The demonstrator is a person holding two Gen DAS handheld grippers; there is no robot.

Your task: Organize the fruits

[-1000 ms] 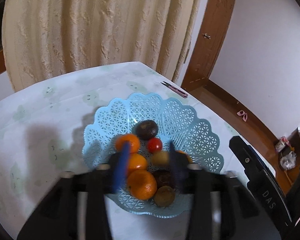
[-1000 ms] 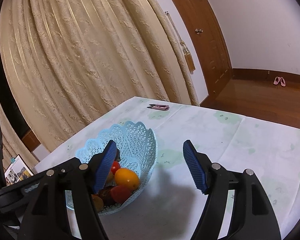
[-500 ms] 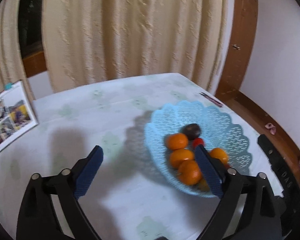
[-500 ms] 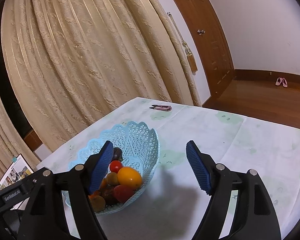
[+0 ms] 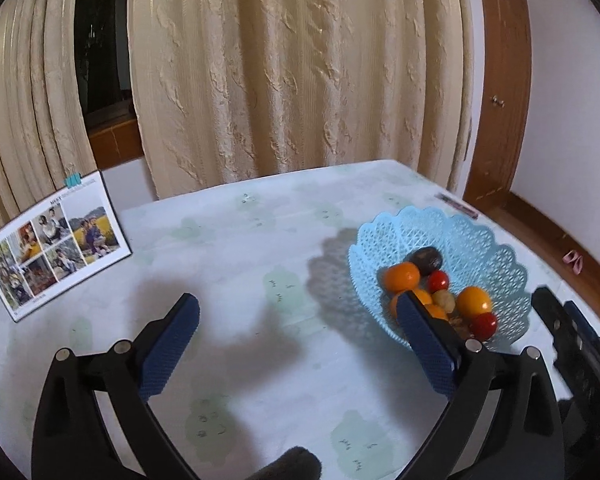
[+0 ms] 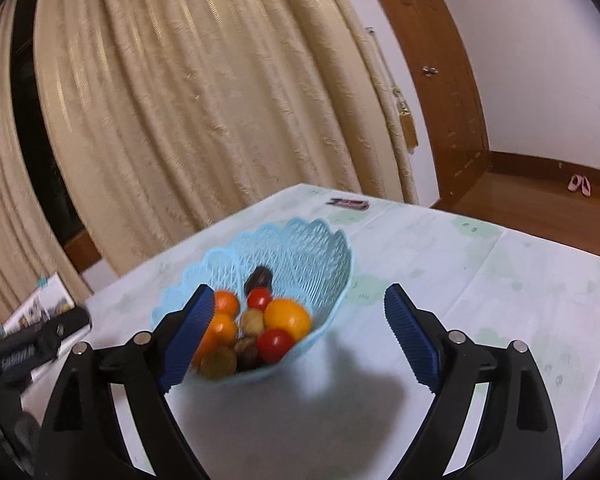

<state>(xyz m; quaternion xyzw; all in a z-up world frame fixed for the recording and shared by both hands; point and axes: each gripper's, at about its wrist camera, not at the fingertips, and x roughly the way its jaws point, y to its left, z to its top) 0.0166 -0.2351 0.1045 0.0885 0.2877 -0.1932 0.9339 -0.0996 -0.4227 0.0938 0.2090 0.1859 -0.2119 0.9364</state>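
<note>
A light blue lattice basket (image 5: 480, 240) sits on the white tablecloth and holds several fruits: oranges (image 5: 401, 277), red tomatoes (image 5: 438, 280), a dark round fruit (image 5: 425, 259) and brown ones. It also shows in the right wrist view (image 6: 312, 248). My left gripper (image 5: 296, 320) is open and empty, to the left of the basket above the cloth. My right gripper (image 6: 298, 314) is open and empty, with the basket just beyond its left finger (image 6: 188, 332).
A photo calendar (image 5: 56, 244) stands at the table's left. A small pink-and-black clip (image 6: 350, 203) lies near the far table edge. Cream curtains hang behind the table. A wooden door and floor lie to the right.
My left gripper opened wide and swung left, away from above the basket. My right gripper moved closer to the basket, staying open.
</note>
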